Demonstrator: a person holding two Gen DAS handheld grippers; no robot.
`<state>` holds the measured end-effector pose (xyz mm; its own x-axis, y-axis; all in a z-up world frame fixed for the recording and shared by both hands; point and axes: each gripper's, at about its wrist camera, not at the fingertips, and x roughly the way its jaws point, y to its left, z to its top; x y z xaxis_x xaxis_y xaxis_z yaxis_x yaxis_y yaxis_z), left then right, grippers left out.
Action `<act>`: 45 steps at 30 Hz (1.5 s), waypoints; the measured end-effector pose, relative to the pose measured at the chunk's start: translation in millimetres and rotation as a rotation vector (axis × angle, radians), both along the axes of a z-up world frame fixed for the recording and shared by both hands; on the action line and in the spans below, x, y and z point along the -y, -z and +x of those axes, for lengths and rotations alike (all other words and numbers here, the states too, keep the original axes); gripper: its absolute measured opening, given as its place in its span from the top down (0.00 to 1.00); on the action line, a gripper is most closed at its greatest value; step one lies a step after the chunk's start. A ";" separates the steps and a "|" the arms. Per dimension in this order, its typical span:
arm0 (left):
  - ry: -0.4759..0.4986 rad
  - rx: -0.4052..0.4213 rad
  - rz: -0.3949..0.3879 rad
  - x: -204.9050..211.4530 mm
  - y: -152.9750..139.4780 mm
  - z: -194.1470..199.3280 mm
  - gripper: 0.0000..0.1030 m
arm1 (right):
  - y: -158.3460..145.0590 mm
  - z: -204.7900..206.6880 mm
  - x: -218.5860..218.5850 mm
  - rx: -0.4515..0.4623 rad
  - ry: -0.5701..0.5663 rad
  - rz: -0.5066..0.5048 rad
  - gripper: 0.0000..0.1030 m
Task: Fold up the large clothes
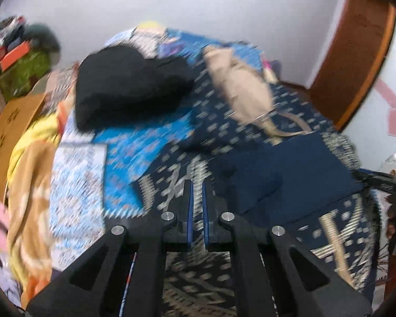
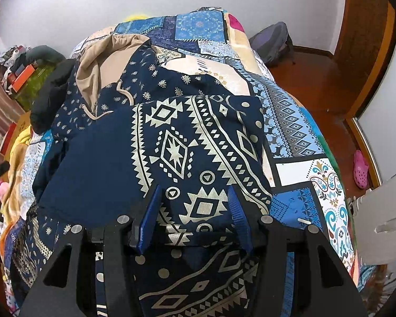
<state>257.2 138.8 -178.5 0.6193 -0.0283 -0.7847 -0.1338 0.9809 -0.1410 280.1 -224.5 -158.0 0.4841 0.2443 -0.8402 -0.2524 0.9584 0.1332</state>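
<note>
A navy hoodie with cream geometric print (image 2: 187,142) lies partly folded on the bed, its beige-lined hood (image 2: 105,58) toward the wall. My right gripper (image 2: 195,192) is open just above its near folded part, fingers apart and empty. In the blurred left wrist view the same hoodie (image 1: 277,163) spreads ahead, beige hood (image 1: 240,89) far off. My left gripper (image 1: 196,185) has its jaws almost together over the patterned cloth; whether cloth is pinched cannot be told.
The patchwork blue bedspread (image 2: 298,121) covers the bed. A black garment (image 1: 126,87) lies at the far left. Yellow and orange cloths (image 1: 31,174) hang off the left side. A backpack (image 2: 272,42) and a pink shoe (image 2: 360,169) are on the wooden floor at right.
</note>
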 end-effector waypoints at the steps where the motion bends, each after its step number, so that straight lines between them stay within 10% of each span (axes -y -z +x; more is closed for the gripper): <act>1: 0.002 -0.022 -0.001 -3.2 4.5 -1.2 0.95 | -0.1 -0.2 -0.5 0.000 -0.001 -0.003 0.53; 7: 0.123 -0.055 0.095 22.7 7.3 -5.4 0.94 | 0.7 1.1 -2.6 -0.001 0.008 -0.009 0.53; 11: 0.237 -0.026 0.112 52.5 -2.9 4.7 0.53 | 0.1 1.4 -3.3 -0.005 0.017 -0.010 0.53; 13: 0.274 -0.015 0.116 63.6 -4.2 12.2 0.48 | -0.4 1.3 -3.4 -0.005 0.014 -0.011 0.53; 24: 0.320 -0.189 0.046 81.6 53.8 69.8 0.48 | -0.3 0.3 -3.3 -0.002 0.007 -0.009 0.53; 29: 0.257 -0.188 -0.026 60.1 56.7 79.8 0.85 | -0.7 0.3 -3.1 -0.004 0.008 -0.011 0.53; 45: 0.082 -0.105 -0.109 -9.0 20.8 30.3 0.82 | -14.0 4.3 -17.4 0.010 -0.031 -0.016 0.53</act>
<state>287.5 147.8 -199.3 0.5264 -0.1640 -0.8343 -0.0738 0.9687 -0.2370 284.4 -207.1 -144.0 0.4849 0.2459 -0.8393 -0.2833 0.9521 0.1153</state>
